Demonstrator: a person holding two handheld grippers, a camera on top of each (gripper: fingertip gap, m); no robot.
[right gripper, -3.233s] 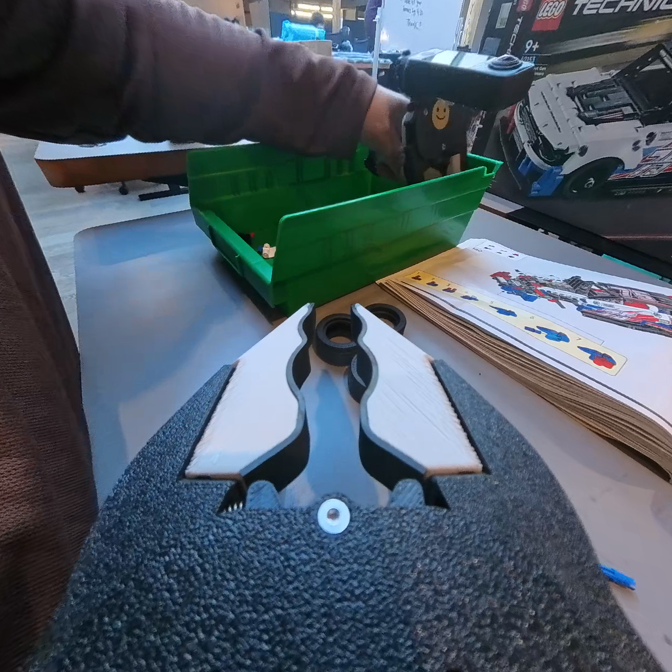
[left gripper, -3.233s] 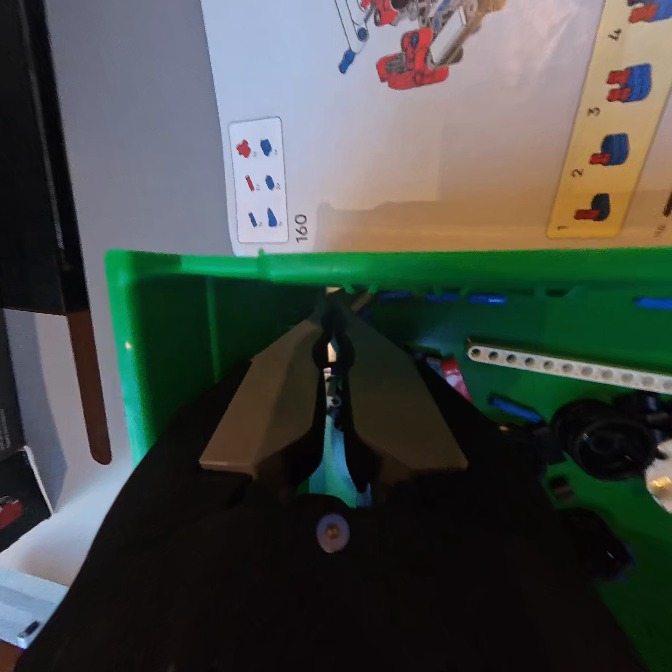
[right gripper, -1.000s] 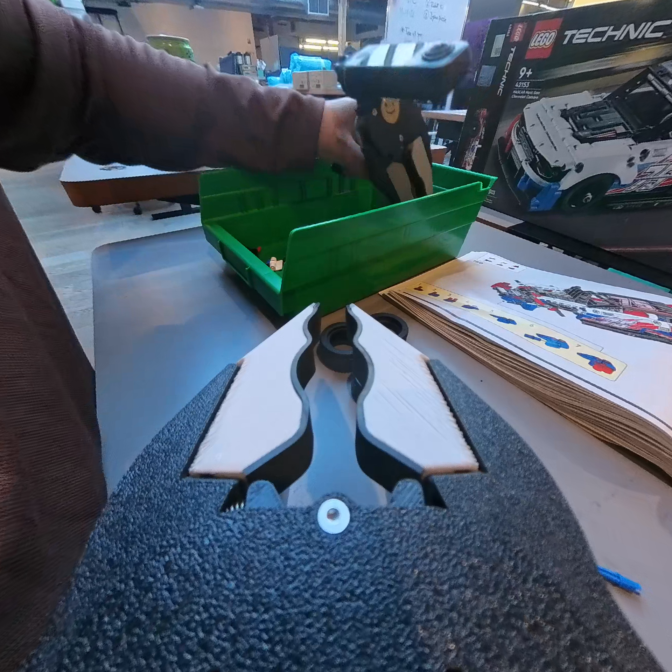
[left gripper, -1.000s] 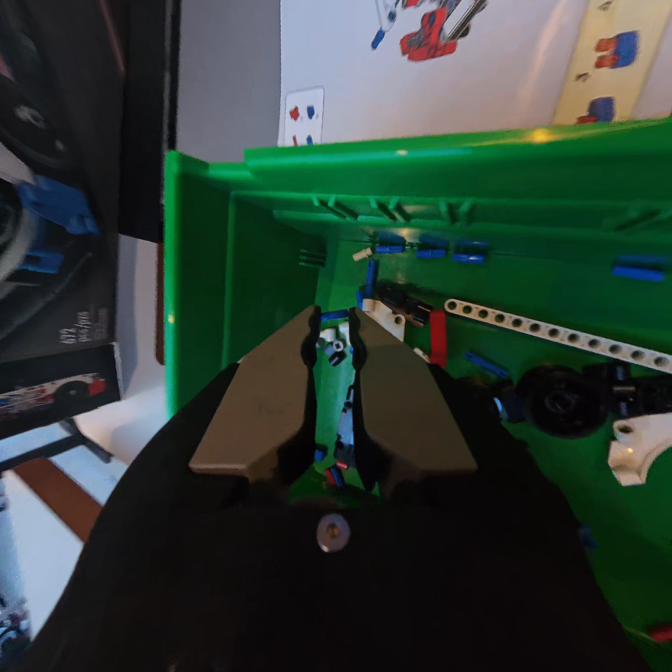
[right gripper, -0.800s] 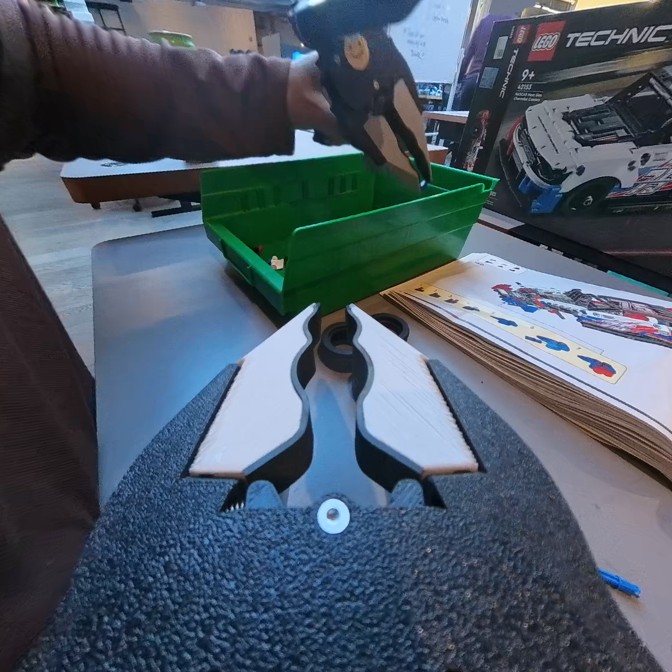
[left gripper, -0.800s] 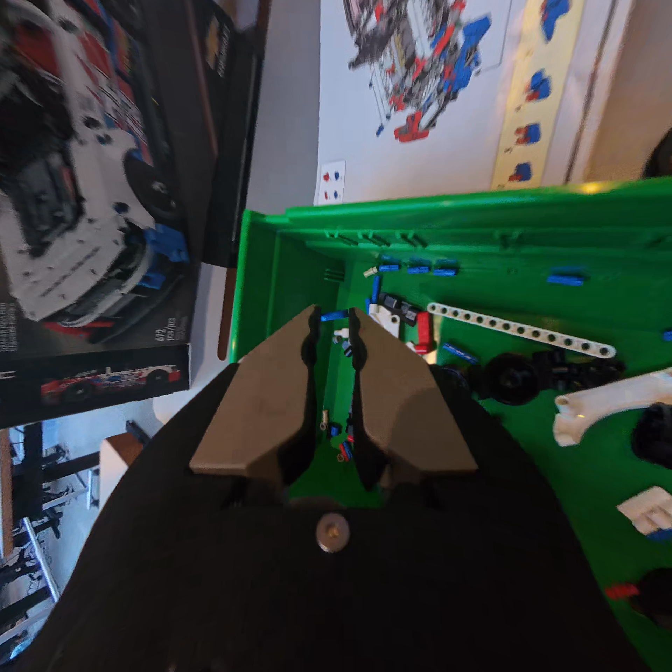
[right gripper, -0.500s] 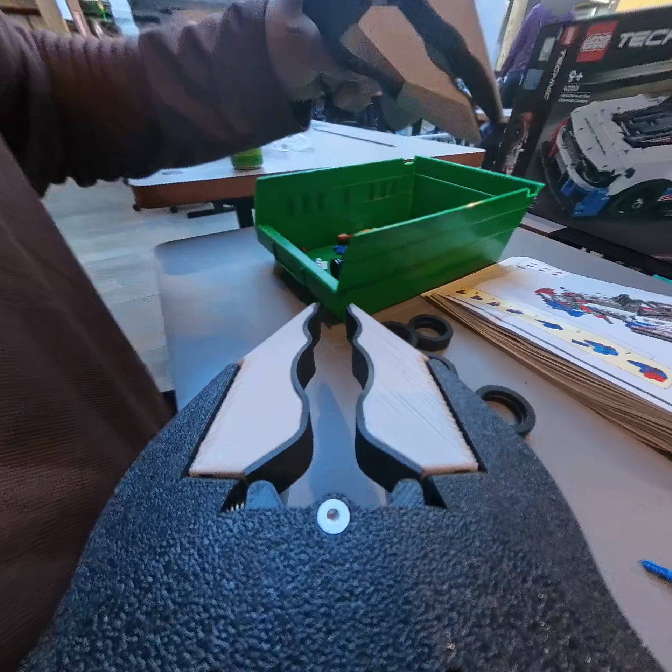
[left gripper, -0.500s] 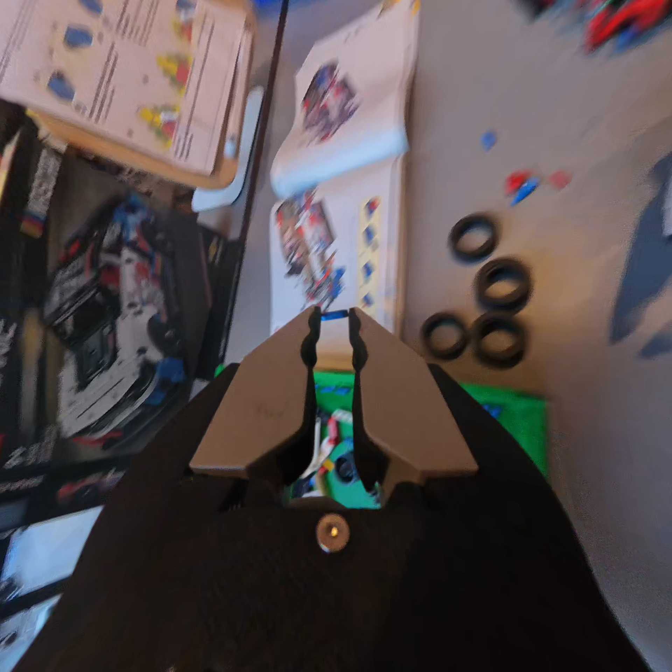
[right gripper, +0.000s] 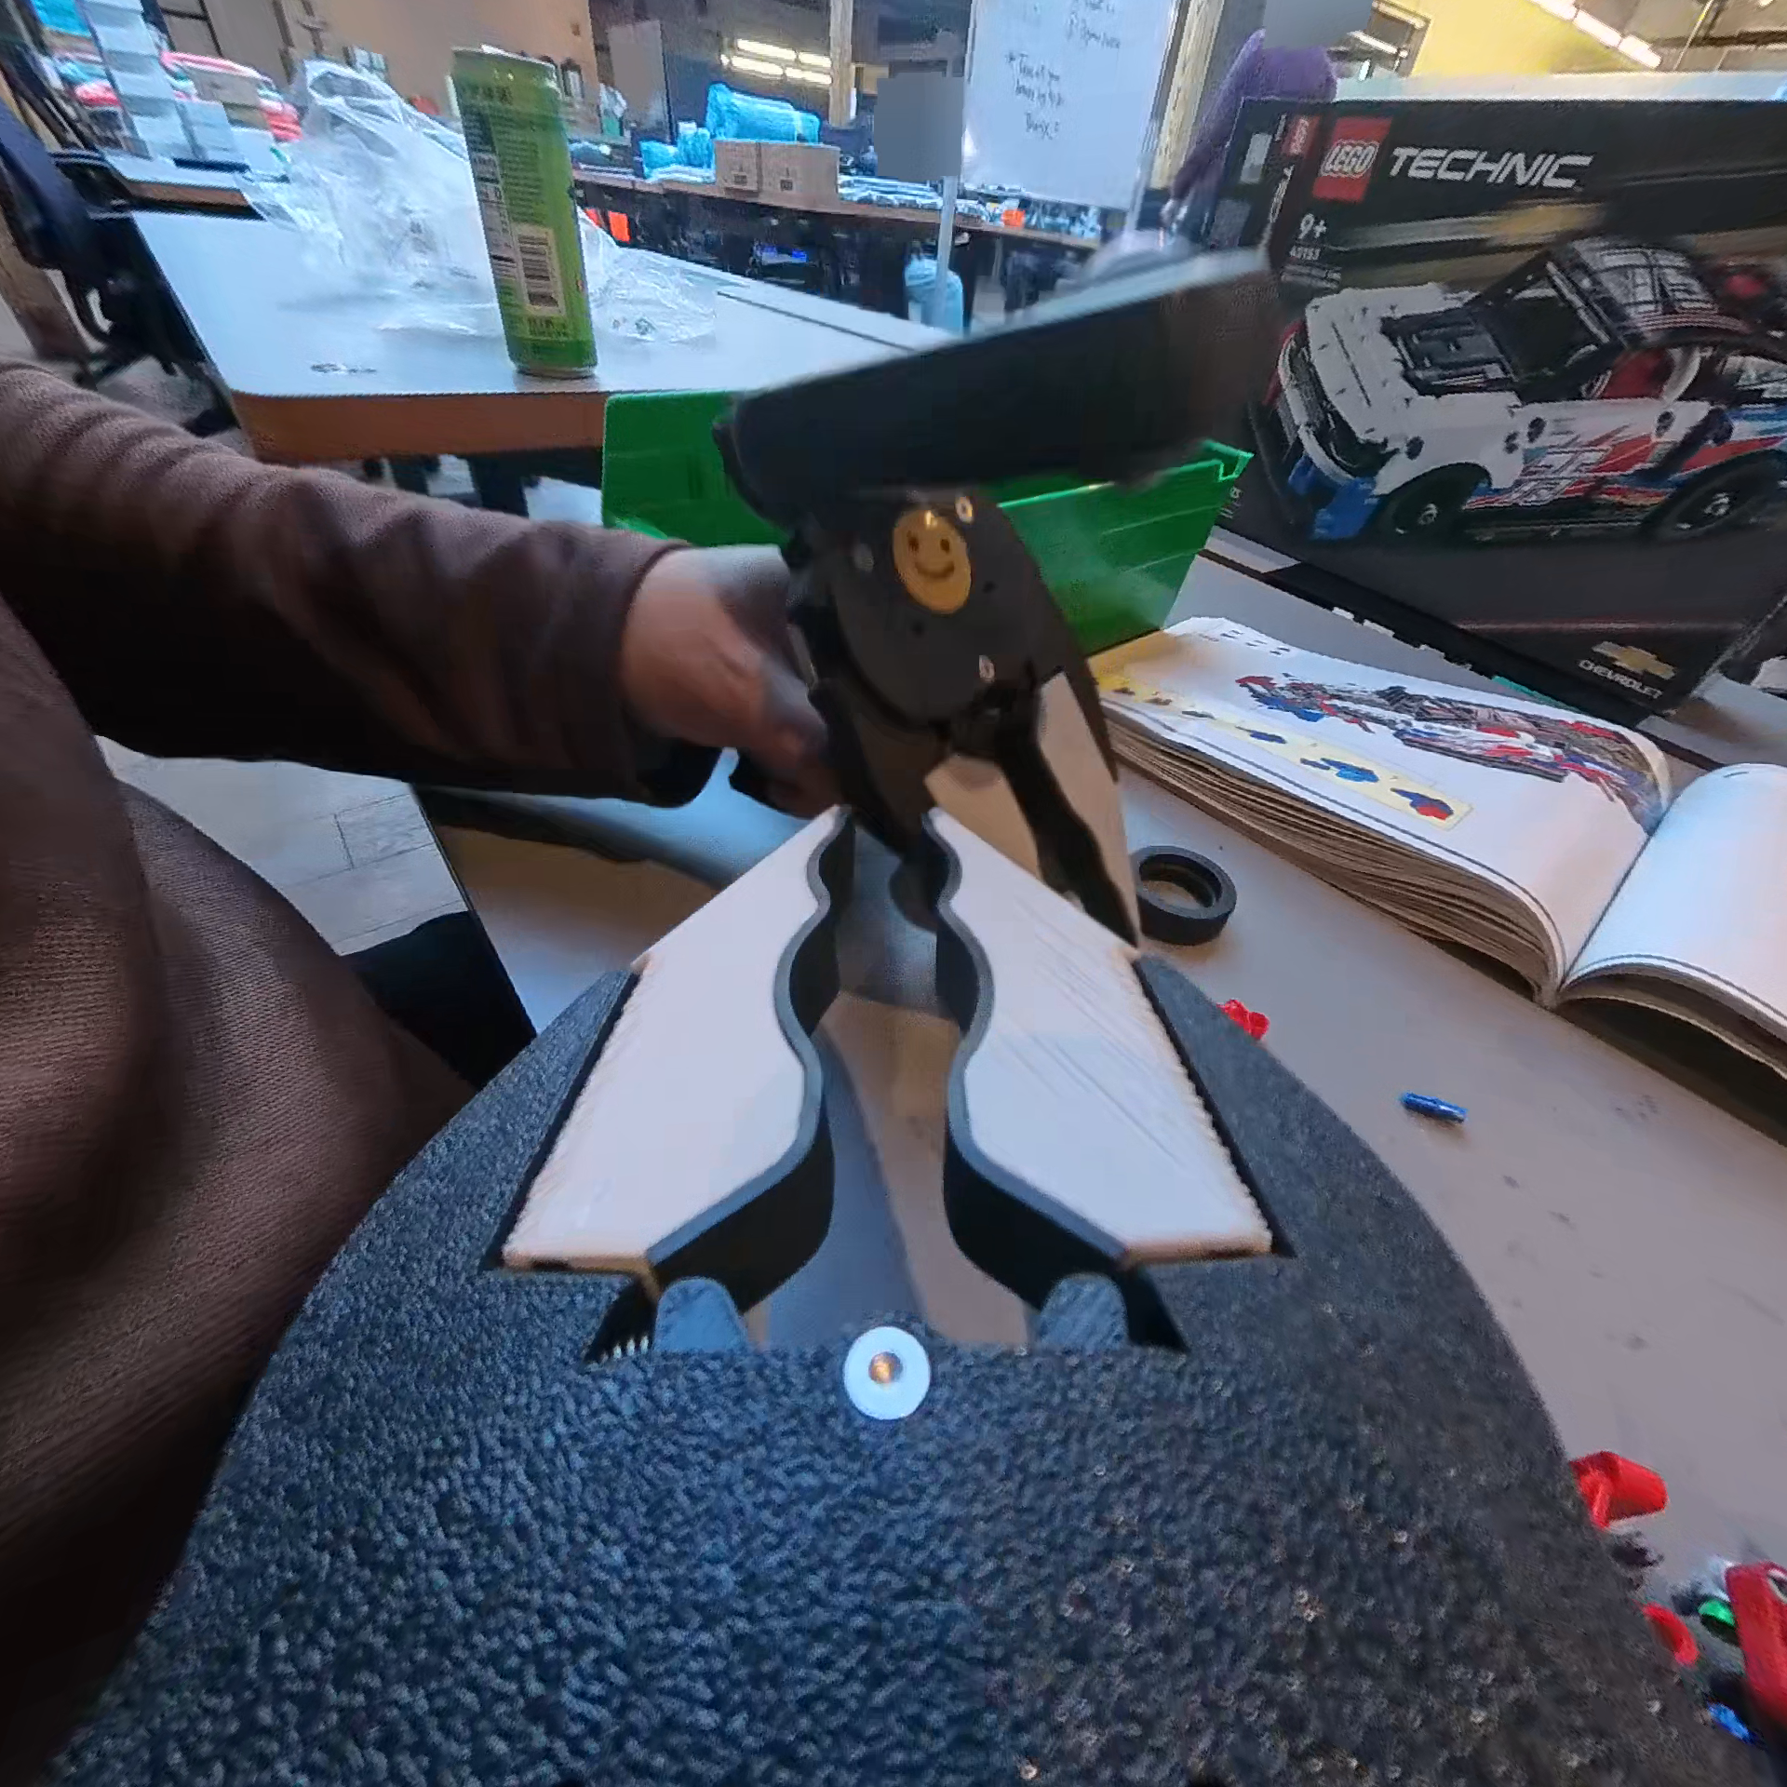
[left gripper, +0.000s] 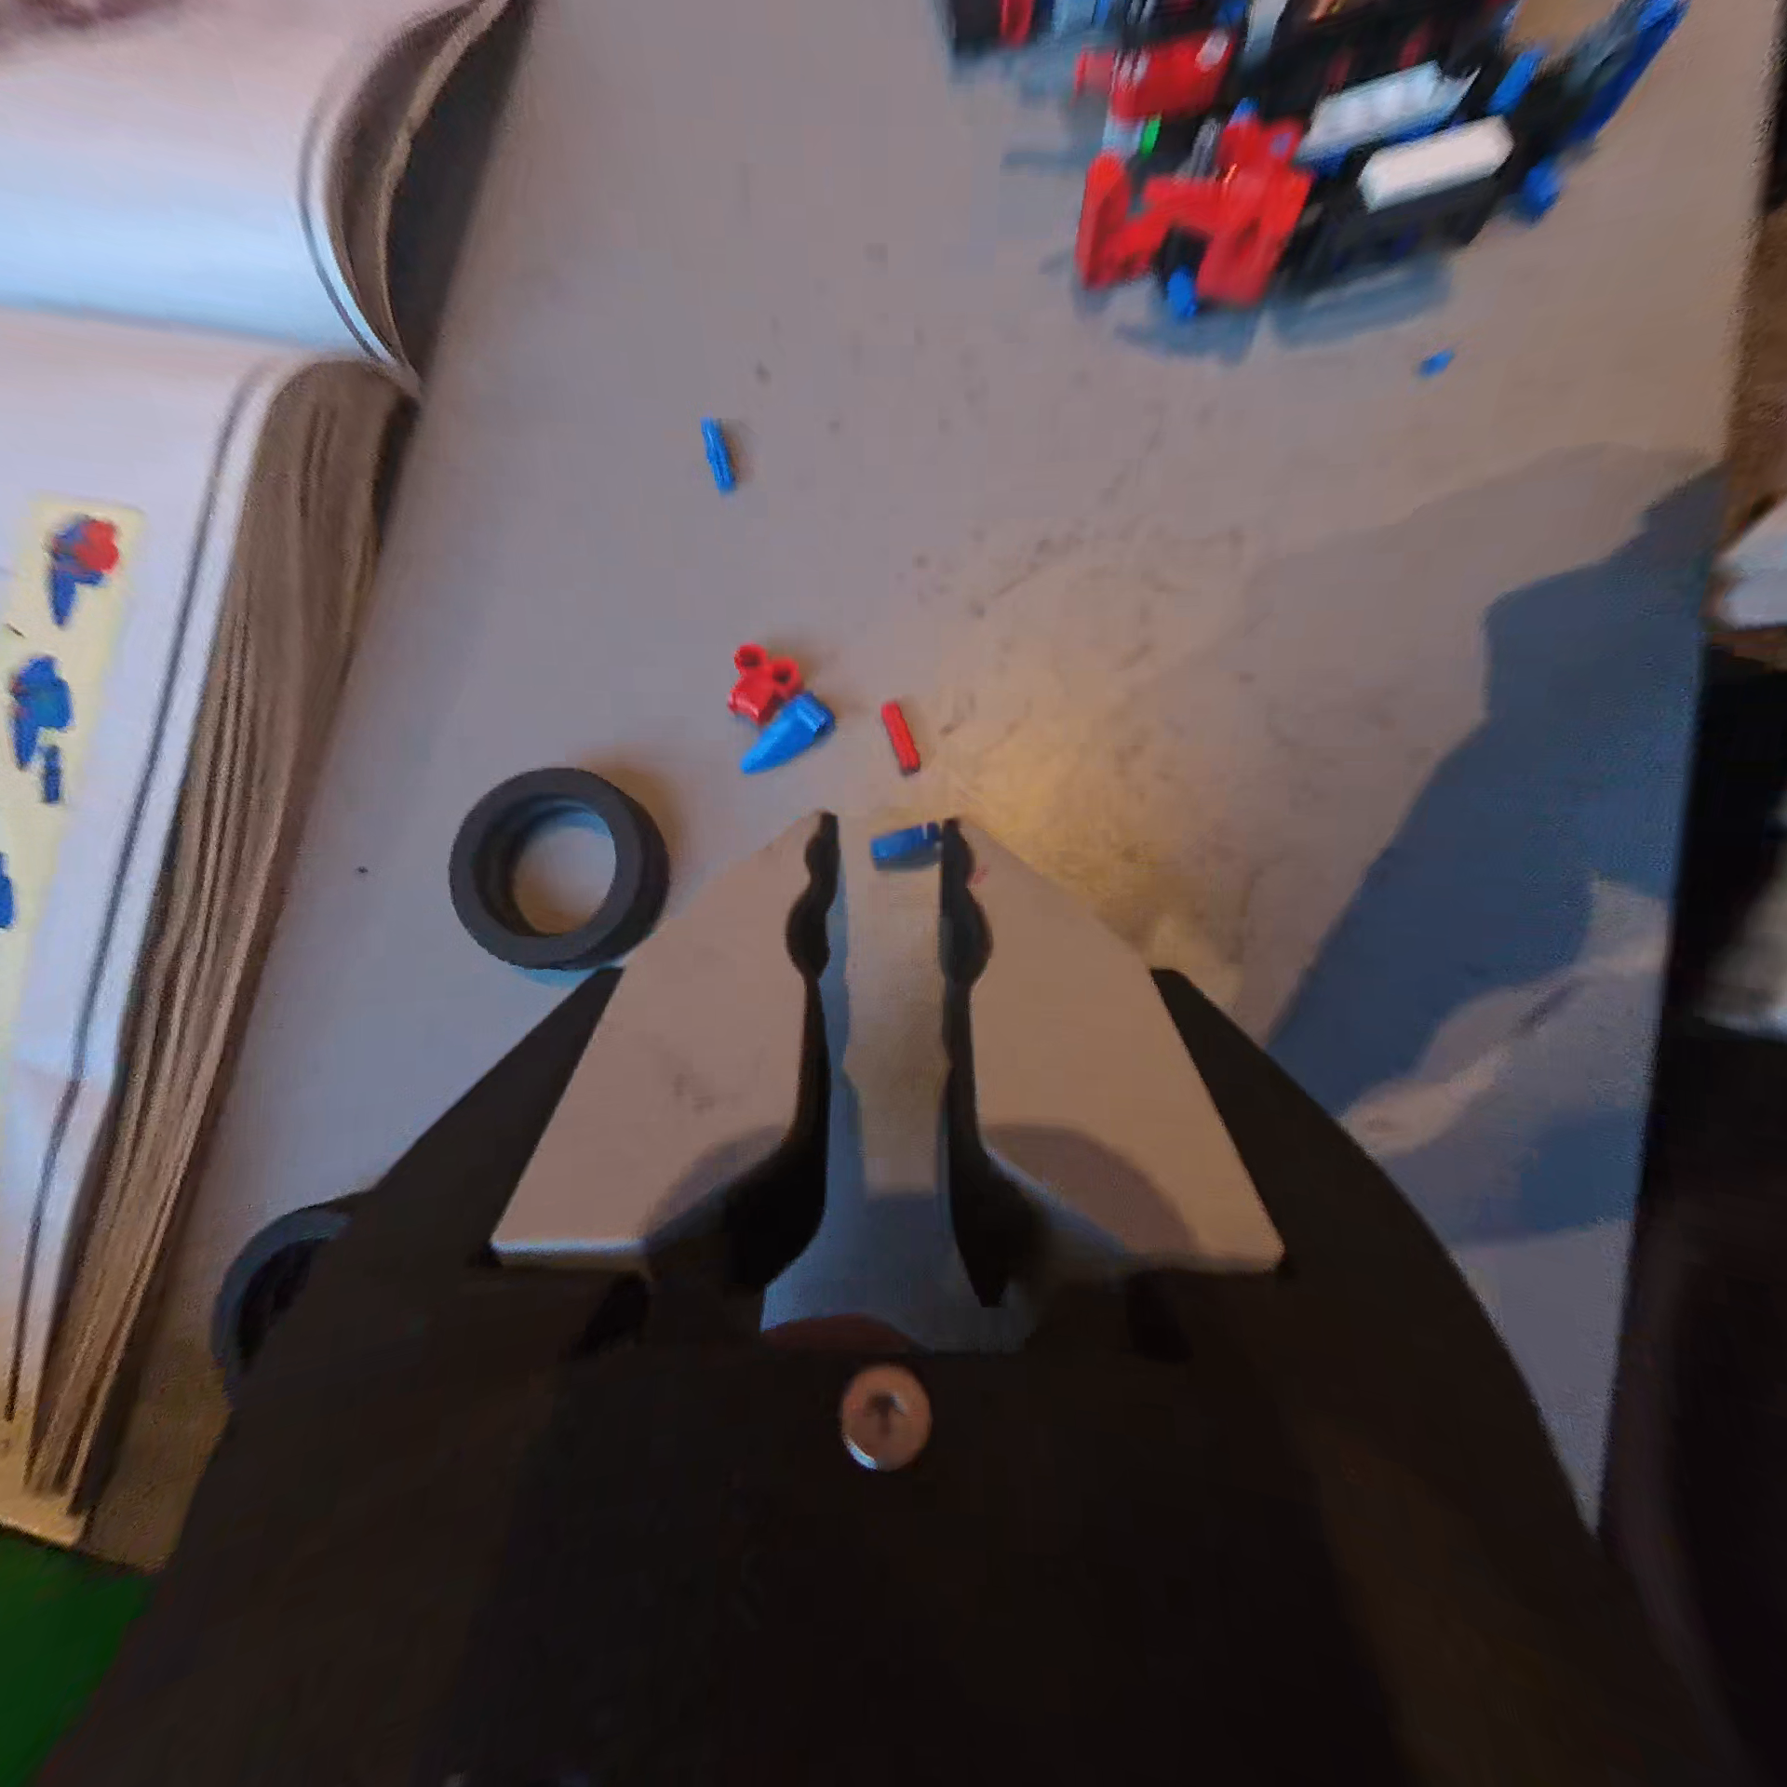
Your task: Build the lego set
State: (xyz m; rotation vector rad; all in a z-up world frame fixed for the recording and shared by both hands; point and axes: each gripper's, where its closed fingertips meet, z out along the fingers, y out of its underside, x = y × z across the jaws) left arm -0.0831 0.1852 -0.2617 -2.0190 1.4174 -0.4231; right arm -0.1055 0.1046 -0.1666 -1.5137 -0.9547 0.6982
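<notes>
Dim, motion-blurred left view; right view bright, edges warped.

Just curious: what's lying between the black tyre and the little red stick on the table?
In the left wrist view, a red connector and a blue cone piece lie between the tyre and the red stick.

The half-built red, blue and black brick model [left gripper: 1286, 164] is motion-blurred and cut by the top edge; in the right wrist view only red bits of it [right gripper: 1731, 1586] show. A second black rubber tyre [left gripper: 266, 1286] hides behind the gripper body
</notes>
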